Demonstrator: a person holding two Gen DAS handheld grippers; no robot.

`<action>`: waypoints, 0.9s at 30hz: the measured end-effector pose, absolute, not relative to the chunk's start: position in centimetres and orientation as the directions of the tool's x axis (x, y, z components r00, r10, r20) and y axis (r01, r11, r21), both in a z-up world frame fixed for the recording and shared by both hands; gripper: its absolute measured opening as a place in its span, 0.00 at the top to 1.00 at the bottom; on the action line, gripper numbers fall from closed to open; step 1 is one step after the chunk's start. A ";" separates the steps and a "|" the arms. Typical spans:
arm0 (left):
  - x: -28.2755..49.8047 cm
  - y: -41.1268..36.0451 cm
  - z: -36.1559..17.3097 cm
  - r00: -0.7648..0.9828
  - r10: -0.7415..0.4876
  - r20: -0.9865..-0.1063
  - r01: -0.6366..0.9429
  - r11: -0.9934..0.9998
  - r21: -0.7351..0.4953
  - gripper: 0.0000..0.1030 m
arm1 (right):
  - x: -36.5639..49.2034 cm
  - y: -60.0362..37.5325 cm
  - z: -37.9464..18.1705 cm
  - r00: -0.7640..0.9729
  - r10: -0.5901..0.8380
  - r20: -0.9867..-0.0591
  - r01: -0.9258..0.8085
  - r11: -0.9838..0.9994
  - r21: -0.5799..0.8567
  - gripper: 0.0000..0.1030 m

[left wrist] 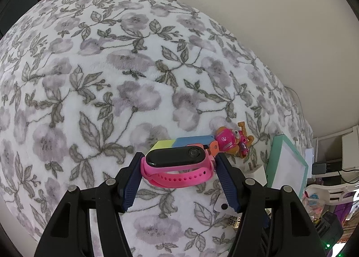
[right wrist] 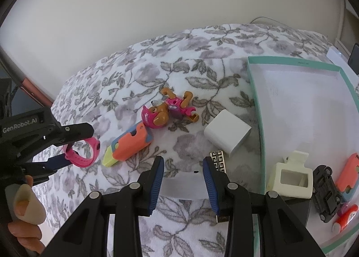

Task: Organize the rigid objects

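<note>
My left gripper [left wrist: 179,157] is shut on a pink watch [left wrist: 177,165] with a black face, held by its ends above the floral blanket. The right wrist view shows that left gripper [right wrist: 76,147] at the left, the pink watch [right wrist: 83,154] hanging in it. My right gripper [right wrist: 183,163] is shut on a flat white piece [right wrist: 184,185] with a small dark dot, low over the blanket. A teal-rimmed box [right wrist: 255,91] lies open to its right, holding a cream bottle-shaped piece [right wrist: 289,180], a black toy car [right wrist: 325,189] and orange items.
On the blanket [right wrist: 134,73] lie a pup figure [right wrist: 168,111], an orange, blue and yellow block toy [right wrist: 128,145], a white charger cube [right wrist: 226,133] and a key-patterned stick [right wrist: 217,160] running under my right finger. A hand [right wrist: 27,203] grips the left handle. A wall stands behind.
</note>
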State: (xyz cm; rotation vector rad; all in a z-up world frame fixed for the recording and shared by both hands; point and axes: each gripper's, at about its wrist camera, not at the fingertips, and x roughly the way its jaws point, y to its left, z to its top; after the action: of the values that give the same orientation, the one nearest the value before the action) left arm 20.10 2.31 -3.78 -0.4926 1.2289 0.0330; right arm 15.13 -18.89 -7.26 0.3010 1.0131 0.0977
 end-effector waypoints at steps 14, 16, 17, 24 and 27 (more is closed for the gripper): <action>20.4 2.2 -4.7 0.305 -0.164 -0.938 -0.289 0.923 -0.255 0.36 | 15.0 -18.2 -8.0 0.482 0.199 -0.854 0.052 0.966 0.254 0.45; 20.4 2.2 -4.7 0.304 -0.163 -0.939 -0.290 0.923 -0.254 0.36 | 15.0 -18.2 -8.2 0.475 0.197 -0.857 0.056 0.966 0.254 0.43; 20.4 2.2 -4.7 0.304 -0.164 -0.939 -0.289 0.923 -0.254 0.36 | 15.1 -18.2 -8.4 0.468 0.199 -0.861 0.058 0.965 0.255 0.43; 20.5 2.1 -5.1 0.295 -0.166 -0.941 -0.289 0.923 -0.253 0.36 | 15.1 -17.8 -8.6 0.465 0.196 -0.863 0.046 0.969 0.245 0.42; 20.5 1.9 -5.3 0.289 -0.167 -0.943 -0.288 0.924 -0.252 0.36 | 15.1 -17.5 -8.6 0.461 0.190 -0.867 0.037 0.972 0.233 0.41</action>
State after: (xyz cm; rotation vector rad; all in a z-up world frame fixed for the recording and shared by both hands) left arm 20.49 1.95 -5.26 -0.4133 1.2862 0.0837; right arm 15.07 -17.49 -8.58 0.2315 1.0898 0.0952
